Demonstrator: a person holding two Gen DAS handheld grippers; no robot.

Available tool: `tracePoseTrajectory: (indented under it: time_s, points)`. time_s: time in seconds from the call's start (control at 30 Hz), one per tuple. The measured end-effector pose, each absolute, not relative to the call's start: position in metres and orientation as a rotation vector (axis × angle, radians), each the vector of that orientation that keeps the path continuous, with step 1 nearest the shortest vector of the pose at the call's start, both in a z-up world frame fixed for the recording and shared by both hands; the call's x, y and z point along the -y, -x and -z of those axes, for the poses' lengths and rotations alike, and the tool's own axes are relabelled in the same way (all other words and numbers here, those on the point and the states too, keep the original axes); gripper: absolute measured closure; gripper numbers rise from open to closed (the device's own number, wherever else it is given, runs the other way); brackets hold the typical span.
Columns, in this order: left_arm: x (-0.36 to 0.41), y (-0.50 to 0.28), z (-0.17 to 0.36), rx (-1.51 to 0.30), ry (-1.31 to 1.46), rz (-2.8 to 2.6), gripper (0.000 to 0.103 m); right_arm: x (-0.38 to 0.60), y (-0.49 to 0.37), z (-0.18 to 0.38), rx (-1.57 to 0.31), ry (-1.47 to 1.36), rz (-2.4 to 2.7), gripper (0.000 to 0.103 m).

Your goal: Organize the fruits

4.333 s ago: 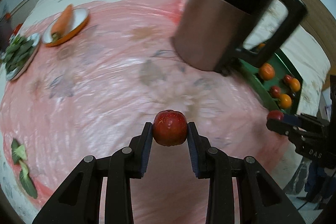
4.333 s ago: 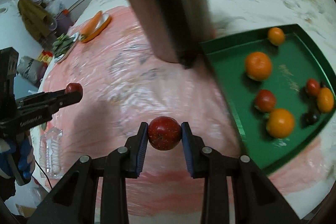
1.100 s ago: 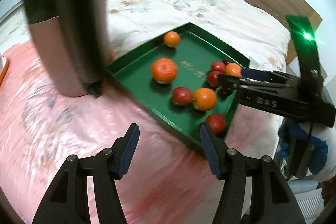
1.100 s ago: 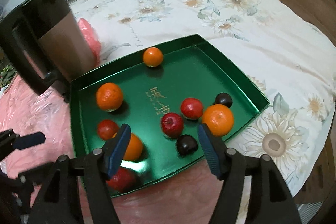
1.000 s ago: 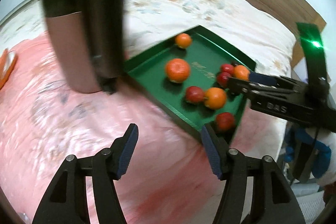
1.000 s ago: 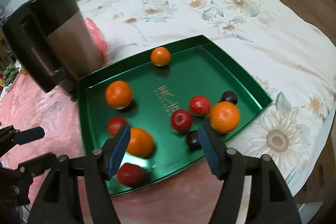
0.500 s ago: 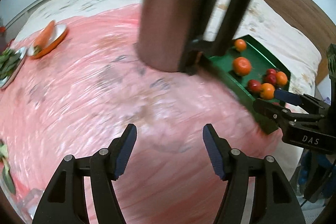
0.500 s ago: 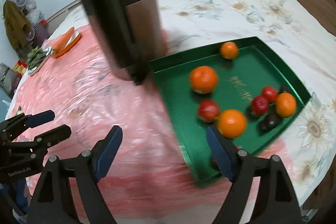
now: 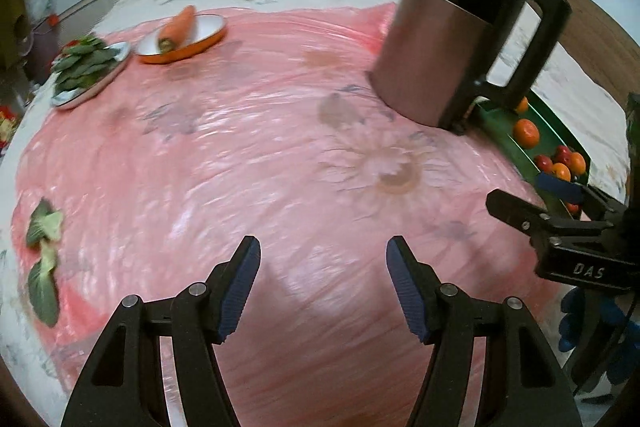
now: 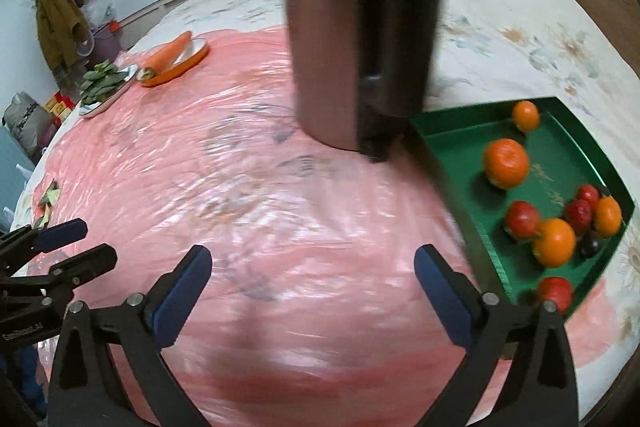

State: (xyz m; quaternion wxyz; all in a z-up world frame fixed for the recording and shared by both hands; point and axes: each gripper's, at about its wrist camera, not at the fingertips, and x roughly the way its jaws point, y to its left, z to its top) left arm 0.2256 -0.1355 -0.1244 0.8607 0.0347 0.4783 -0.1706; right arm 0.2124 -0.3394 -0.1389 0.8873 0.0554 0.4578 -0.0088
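A green tray [image 10: 560, 147] lies at the right of the right wrist view, holding several oranges, red apples and dark plums; a big orange [image 10: 506, 163] sits near its middle. The left wrist view shows that tray [image 9: 520, 147] only as a sliver at the far right. My left gripper [image 9: 323, 259] hangs open over the pink sheet with nothing between its pads. My right gripper [image 10: 313, 263] is also open and empty, just left of the tray. Each gripper shows in the other's view: the right gripper [image 9: 532, 197] and the left gripper [image 10: 90, 241].
A tall copper and black kettle [image 9: 440, 43] stands beside the tray's far corner. A carrot [image 9: 178, 27] lies on an orange plate and a dish of green leaves [image 9: 86, 67] sits at the far left. Loose greens [image 9: 42, 267] lie on the pink sheet's left edge.
Each gripper held a red apple some seconds ago; both are empty now. Over the last second both swung left, from above the tray to over the pink sheet.
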Motion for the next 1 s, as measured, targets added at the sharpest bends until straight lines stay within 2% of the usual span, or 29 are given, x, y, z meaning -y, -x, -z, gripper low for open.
tracePoseTrajectory:
  time_s: [0.4,0.67,0.7,0.77,0.83,1.0]
  points:
    - [0.080,-0.195,0.108,-0.879,-0.042,0.230,0.040,0.289,-0.214,0.137,-0.848,-0.031,-0.056,0.000]
    - [0.058,-0.155,0.086,-0.785,-0.026,0.120,0.039,0.279,-0.175,0.114,-0.758,0.007,-0.055,0.000]
    - [0.055,-0.149,0.081,-0.781,-0.023,0.100,0.038,0.279,-0.169,0.109,-0.754,0.009,-0.048,0.000]
    - [0.049,-0.137,0.070,-0.762,-0.018,0.071,0.019,0.279,-0.154,0.098,-0.737,0.003,-0.040,0.000]
    - [0.042,-0.125,0.059,-0.723,-0.018,0.048,0.012,0.279,-0.144,0.089,-0.732,-0.005,-0.049,0.000]
    - [0.030,-0.108,0.044,-0.692,-0.004,0.002,0.005,0.280,-0.125,0.074,-0.725,-0.015,-0.046,0.000]
